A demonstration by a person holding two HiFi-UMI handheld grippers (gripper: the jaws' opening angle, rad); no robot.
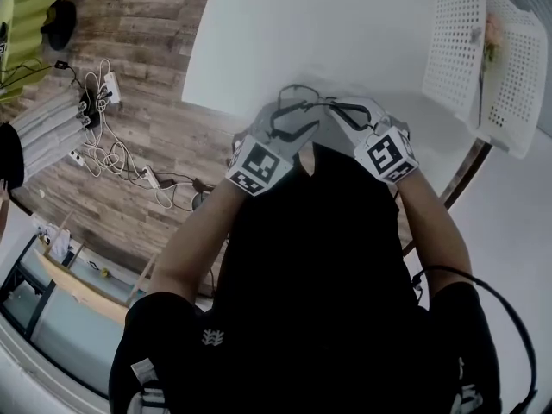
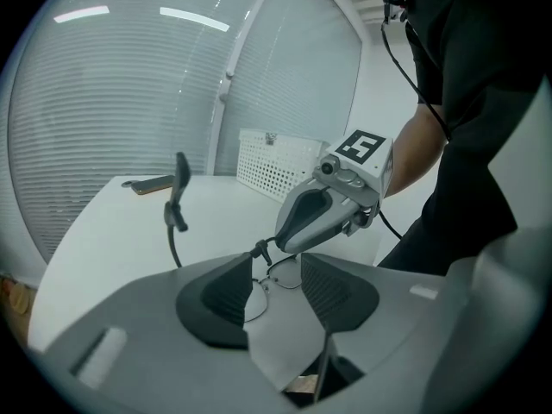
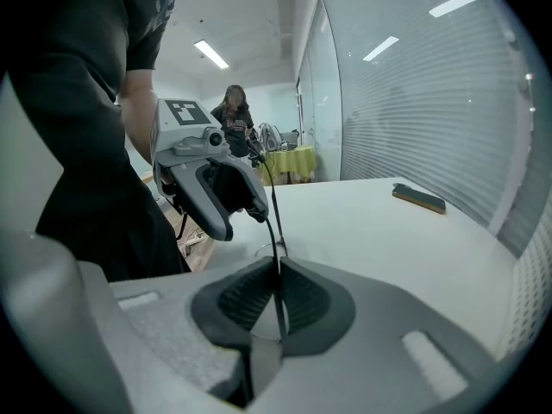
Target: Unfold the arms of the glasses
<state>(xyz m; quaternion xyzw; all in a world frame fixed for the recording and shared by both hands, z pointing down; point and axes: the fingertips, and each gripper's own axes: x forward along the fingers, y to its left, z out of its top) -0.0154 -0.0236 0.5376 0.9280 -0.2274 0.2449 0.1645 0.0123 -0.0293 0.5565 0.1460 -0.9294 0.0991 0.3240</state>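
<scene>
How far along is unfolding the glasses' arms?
Looks done: one arm stands out, clear of the lenses. In hand: right hand-held gripper pinches a thin arm; left hand-held gripper is open. Left: possibly swinging that pinched arm fully out; its angle is unclear.

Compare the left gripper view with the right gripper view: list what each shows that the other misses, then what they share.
Only the left gripper view: the left gripper with its own jaws standing apart, the front of the glasses seen between them, and the marker cube on the right gripper.
Only the right gripper view: the right jaws shut on a thin glasses arm, a person far back, and a yellow cloth.
Both: the white table and a dark flat thing lying on it.
</scene>
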